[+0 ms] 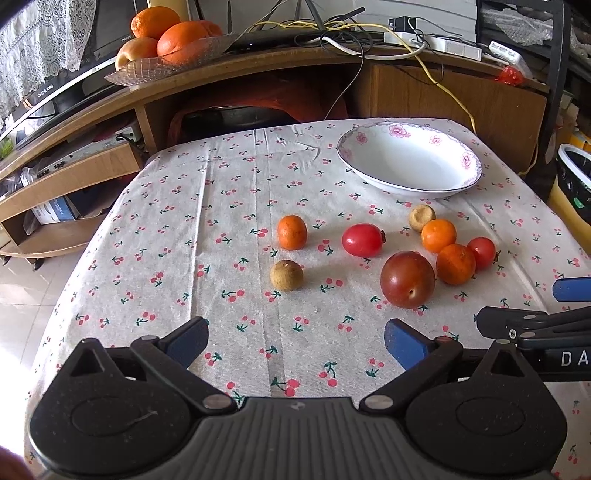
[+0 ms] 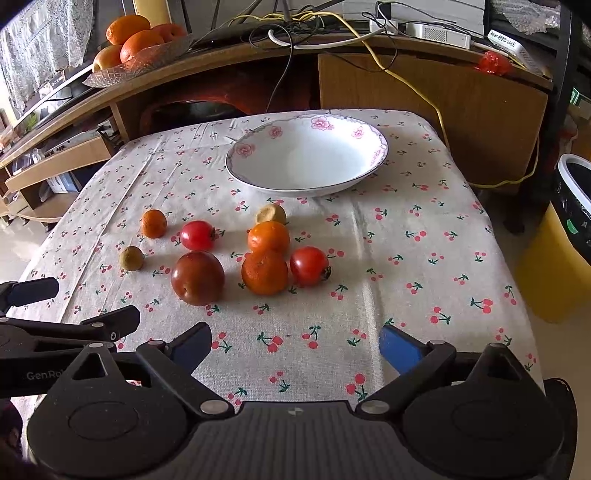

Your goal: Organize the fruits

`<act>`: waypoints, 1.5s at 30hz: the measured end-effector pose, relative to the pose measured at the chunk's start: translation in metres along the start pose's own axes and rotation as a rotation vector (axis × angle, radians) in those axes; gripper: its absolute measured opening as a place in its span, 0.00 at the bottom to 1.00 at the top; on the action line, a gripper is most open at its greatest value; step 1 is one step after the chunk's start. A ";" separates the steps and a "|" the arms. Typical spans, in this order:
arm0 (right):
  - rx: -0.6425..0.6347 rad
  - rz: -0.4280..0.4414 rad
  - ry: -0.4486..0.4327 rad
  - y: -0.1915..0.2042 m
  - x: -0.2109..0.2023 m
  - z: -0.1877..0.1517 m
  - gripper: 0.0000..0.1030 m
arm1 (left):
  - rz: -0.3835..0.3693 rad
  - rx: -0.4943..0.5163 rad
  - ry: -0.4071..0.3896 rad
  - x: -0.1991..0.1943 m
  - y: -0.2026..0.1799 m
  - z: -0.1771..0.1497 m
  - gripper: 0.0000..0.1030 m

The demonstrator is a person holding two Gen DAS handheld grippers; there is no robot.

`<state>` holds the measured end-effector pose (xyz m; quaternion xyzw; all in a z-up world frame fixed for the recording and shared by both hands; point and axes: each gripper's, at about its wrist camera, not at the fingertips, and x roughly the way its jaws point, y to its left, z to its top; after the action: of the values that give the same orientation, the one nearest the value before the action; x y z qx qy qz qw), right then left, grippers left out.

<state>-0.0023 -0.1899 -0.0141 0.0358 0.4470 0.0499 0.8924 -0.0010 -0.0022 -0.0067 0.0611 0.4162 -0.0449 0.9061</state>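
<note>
Several small fruits lie on the cherry-print tablecloth [image 1: 229,206]. A dark red plum [image 1: 407,279] [image 2: 197,277] is nearest. Around it are three small mandarins [image 1: 291,232] [image 2: 265,272], two red tomatoes [image 1: 362,240] [image 2: 308,266] and two brown longans [image 1: 286,275] [image 2: 131,258]. An empty white floral bowl [image 1: 410,158] [image 2: 306,155] stands behind them. My left gripper [image 1: 295,341] is open over bare cloth in front of the fruit. My right gripper [image 2: 295,343] is open too, short of the fruit. Each gripper shows at the edge of the other's view.
Behind the table a wooden TV stand [image 1: 258,70] carries a glass dish of large oranges [image 1: 166,35] and tangled cables [image 1: 351,33]. A yellow bin with a white rim [image 2: 565,236] stands on the floor at the right.
</note>
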 end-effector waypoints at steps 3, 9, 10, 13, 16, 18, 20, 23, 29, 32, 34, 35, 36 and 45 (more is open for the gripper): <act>-0.001 0.000 0.004 -0.001 0.000 -0.001 0.90 | -0.003 0.003 0.005 0.001 -0.001 0.000 1.00; -0.002 0.003 0.005 0.000 0.001 -0.001 0.89 | -0.005 0.008 0.003 0.001 -0.001 0.000 1.00; -0.002 0.004 0.004 0.000 0.001 -0.001 0.89 | -0.005 0.008 0.002 0.001 -0.001 0.000 1.00; -0.003 0.007 0.003 0.000 0.001 -0.001 0.89 | -0.009 0.007 0.002 0.001 -0.002 -0.001 1.00; 0.001 0.009 0.002 -0.001 0.000 -0.001 0.88 | -0.012 0.007 0.004 0.001 -0.003 0.000 1.00; 0.005 0.011 0.000 -0.002 0.000 -0.001 0.88 | -0.012 0.013 0.001 0.000 -0.005 0.002 1.00; 0.004 0.012 -0.001 -0.004 -0.001 -0.001 0.88 | -0.011 0.024 -0.004 0.000 -0.007 0.003 1.00; 0.001 0.018 0.003 -0.006 -0.002 -0.002 0.86 | -0.020 0.034 0.001 0.000 -0.009 0.004 1.00; -0.008 0.059 0.012 -0.013 -0.008 0.001 0.82 | -0.009 0.094 0.000 -0.008 -0.020 0.011 1.00; -0.019 0.071 0.004 -0.013 -0.011 0.005 0.81 | -0.002 0.132 -0.006 -0.012 -0.023 0.016 1.00; -0.019 0.083 0.004 -0.015 -0.011 0.008 0.81 | -0.015 0.139 -0.003 -0.010 -0.022 0.019 1.00; -0.015 0.090 0.010 -0.016 -0.010 0.010 0.80 | -0.027 0.141 0.004 -0.008 -0.022 0.021 1.00; -0.013 0.100 0.020 -0.017 -0.008 0.011 0.79 | -0.035 0.143 0.008 -0.006 -0.022 0.021 1.00; -0.092 0.122 0.069 -0.021 0.004 0.021 0.66 | -0.118 0.209 0.028 0.010 -0.027 0.030 0.99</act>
<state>0.0181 -0.2108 -0.0072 0.0203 0.4719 0.1257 0.8724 0.0236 -0.0340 0.0032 0.1311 0.4246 -0.1407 0.8847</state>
